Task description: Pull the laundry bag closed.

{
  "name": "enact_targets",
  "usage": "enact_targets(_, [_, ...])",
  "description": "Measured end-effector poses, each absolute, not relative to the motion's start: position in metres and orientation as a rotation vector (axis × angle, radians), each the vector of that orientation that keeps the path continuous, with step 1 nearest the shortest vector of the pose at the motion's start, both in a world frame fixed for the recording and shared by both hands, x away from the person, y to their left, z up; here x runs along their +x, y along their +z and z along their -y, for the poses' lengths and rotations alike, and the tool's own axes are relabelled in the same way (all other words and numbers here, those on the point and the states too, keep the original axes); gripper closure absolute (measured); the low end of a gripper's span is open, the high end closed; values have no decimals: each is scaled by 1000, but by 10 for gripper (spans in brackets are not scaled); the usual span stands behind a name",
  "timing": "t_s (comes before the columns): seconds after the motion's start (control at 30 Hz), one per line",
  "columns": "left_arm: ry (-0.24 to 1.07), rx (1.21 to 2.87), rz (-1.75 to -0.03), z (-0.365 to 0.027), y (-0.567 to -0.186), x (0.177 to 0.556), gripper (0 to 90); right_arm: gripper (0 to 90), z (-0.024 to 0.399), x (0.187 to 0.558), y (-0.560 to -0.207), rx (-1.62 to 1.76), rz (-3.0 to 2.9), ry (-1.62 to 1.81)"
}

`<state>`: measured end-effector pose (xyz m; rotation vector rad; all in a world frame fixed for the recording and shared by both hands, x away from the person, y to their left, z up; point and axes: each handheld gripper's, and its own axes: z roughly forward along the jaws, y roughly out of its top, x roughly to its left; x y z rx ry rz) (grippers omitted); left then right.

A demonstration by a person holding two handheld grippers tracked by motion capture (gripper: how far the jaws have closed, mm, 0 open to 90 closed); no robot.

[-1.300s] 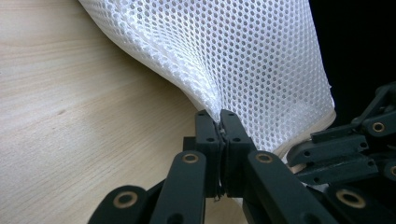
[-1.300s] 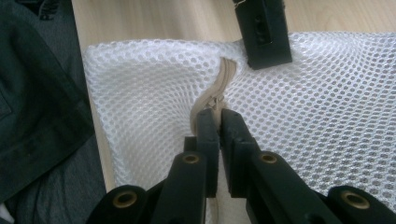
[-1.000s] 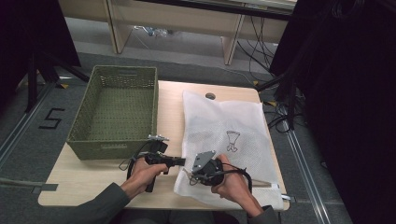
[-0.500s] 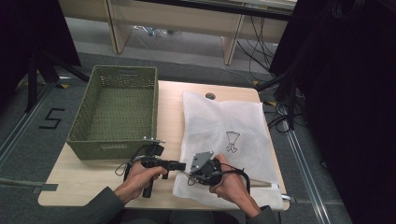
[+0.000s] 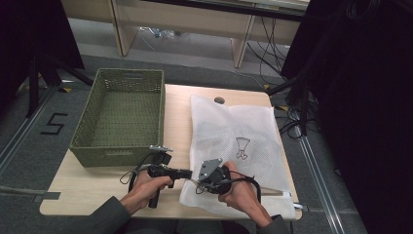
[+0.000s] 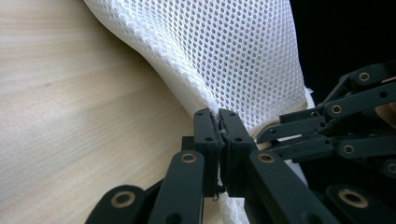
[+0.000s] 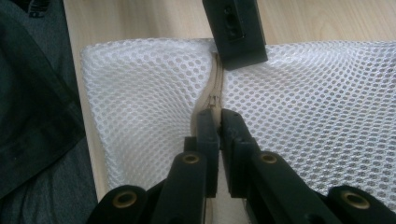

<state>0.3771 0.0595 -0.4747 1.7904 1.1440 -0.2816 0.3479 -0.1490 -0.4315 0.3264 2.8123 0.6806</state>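
Observation:
A white mesh bag (image 5: pixel 234 126) with a small black print lies flat on the right half of the wooden table (image 5: pixel 97 190). Both grippers meet at its near left corner. My left gripper (image 5: pixel 191 175) points right; its jaws have just been closing and now pinch the bag's mesh edge (image 6: pixel 233 56), as the left gripper view (image 6: pixel 218 116) shows. My right gripper (image 5: pixel 197 182) points left and is shut on the beige zipper strip (image 7: pixel 208 100) along that edge, seen close in the right gripper view (image 7: pixel 219 116). The left gripper's jaw tip (image 7: pixel 236 32) sits just beyond on the same strip.
A green woven basket (image 5: pixel 122 112) stands empty on the table's left half, close to the left hand. A small round hole (image 5: pixel 219 100) is in the tabletop by the bag's far edge. Cables trail from both grippers. A person's dark sleeve (image 7: pixel 32 107) hangs at the table's near edge.
The left hand has shifted a little by the bag's corner. The right hand and the bag have stayed where they were.

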Motion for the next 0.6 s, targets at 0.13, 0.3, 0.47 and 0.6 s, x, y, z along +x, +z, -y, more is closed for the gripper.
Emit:
enact_targets(0.13, [-255,1798,-1139,-62,-473,377,871,877,149,346,-430,331,-2811,672])
enact_targets(0.3, [-241,1785,-1156,-70,-473,379,871,877,154,347,-430,332,-2818,671])
enact_targets(0.47, [-227,1802,-1138,-71,-472,379,871,877,162,345,-431,345,-2821,664])
enact_targets(0.6, [-221,1795,-1141,-73,-471,381,871,877,171,342,-431,384,-2820,665])
